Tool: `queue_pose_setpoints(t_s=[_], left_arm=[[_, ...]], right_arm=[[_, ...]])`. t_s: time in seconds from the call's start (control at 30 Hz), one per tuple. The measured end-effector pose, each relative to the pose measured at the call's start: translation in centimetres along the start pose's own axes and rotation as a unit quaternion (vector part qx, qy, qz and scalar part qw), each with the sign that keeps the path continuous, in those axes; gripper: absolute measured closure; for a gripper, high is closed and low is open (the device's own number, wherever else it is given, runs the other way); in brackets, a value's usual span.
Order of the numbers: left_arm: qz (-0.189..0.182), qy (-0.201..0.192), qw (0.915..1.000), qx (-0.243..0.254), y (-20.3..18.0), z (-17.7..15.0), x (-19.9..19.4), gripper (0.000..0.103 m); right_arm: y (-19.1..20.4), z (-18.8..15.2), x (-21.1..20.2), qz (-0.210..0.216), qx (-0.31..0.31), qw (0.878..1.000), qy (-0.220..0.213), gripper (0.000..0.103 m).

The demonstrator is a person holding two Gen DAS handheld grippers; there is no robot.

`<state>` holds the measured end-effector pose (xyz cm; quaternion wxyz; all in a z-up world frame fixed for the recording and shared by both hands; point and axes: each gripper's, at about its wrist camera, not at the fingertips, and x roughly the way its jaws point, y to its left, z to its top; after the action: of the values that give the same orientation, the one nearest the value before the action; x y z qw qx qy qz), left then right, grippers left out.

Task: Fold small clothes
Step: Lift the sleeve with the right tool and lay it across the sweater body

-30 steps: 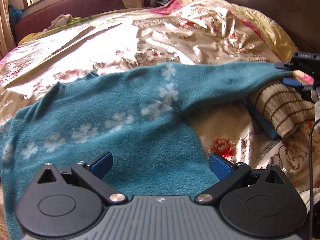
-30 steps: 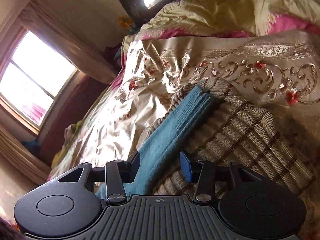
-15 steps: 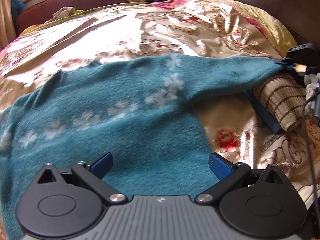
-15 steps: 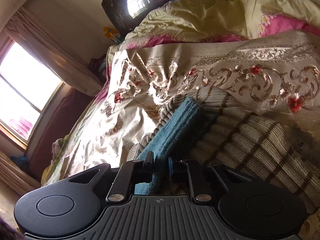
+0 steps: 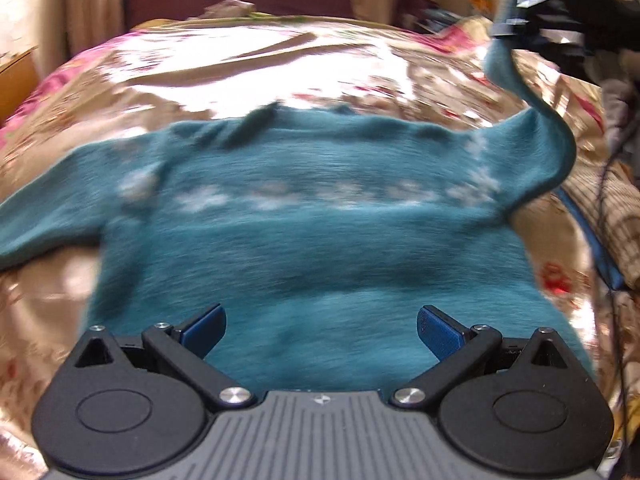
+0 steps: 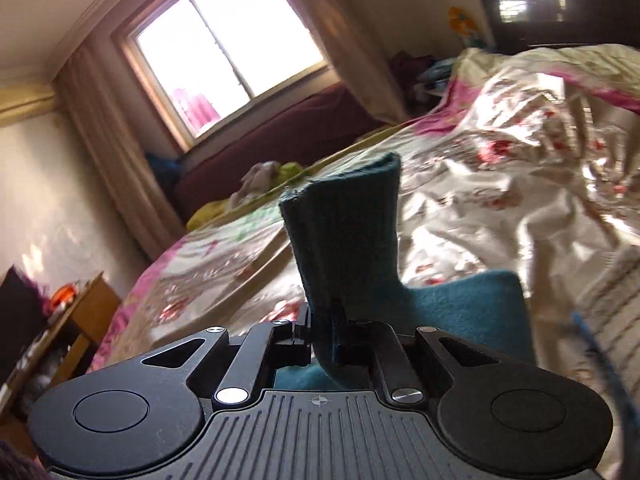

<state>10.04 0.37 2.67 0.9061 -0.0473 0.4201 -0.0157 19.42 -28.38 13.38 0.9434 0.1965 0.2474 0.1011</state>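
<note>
Teal sweater (image 5: 312,240) is lying flat on the bed (image 5: 248,68), body spread crosswise ahead of the left tool (image 5: 320,330), hem nearest it. Left tool is hovering over the hem with jaws wide, gripping nothing. Right tool (image 6: 324,334) is pinching the sweater's right sleeve cuff (image 6: 344,216), jaws narrow on the knit, and holding it raised above the bed at the right. Sleeve is arcing down to the shoulder. Judgement: fold direction is leftward across the chest; right hand is nearer.
</note>
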Motion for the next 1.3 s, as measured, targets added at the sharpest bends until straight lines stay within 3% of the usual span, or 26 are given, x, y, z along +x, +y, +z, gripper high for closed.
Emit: queue_pose_setpoints(t_s=[0.2, 0.33, 0.37, 0.4, 0.6, 0.73, 1.07, 1.23, 1.3], left_arm=[[0.040, -0.013, 0.9979, -0.048, 5.1, -1.8, 0.0, 0.000], [0.045, -0.013, 0.9959, -0.078, 7.2, -2.5, 0.6, 0.000], [0.043, -0.013, 0.9954, -0.085, 7.6, -2.6, 0.7, 0.000], [0.039, -0.012, 0.9950, -0.091, 7.9, -2.7, 0.9, 0.000], [0.030, -0.013, 0.9948, -0.096, 8.2, -3.2, 1.0, 0.000], [0.029, -0.012, 0.9948, -0.097, 8.1, -3.3, 1.2, 0.000], [0.036, -0.018, 0.9948, -0.093, 8.0, -3.5, 1.1, 0.000], [0.038, -0.021, 0.9945, -0.095, 8.1, -3.5, 1.1, 0.000], [0.034, -0.022, 0.9946, -0.096, 8.1, -3.6, 1.2, 0.000]], right_arm=[[10.3, -6.4, 8.2, 0.037, -0.097, 0.991, 0.086, 0.094], [14.2, -12.1, 11.7, 0.035, -0.160, 0.976, 0.144, 0.094], [15.8, -14.7, 12.5, 0.030, -0.203, 0.966, 0.159, 0.094], [15.8, -14.7, 12.5, 0.030, -0.203, 0.966, 0.159, 0.094], [17.4, -19.6, 13.0, 0.008, -0.309, 0.933, 0.182, 0.088], [17.6, -19.7, 12.9, 0.013, -0.319, 0.930, 0.183, 0.082], [18.3, -19.5, 13.9, 0.004, -0.285, 0.942, 0.178, 0.087], [17.7, -19.3, 14.0, 0.017, -0.270, 0.943, 0.192, 0.081], [17.5, -18.9, 13.4, 0.032, -0.256, 0.946, 0.198, 0.071]])
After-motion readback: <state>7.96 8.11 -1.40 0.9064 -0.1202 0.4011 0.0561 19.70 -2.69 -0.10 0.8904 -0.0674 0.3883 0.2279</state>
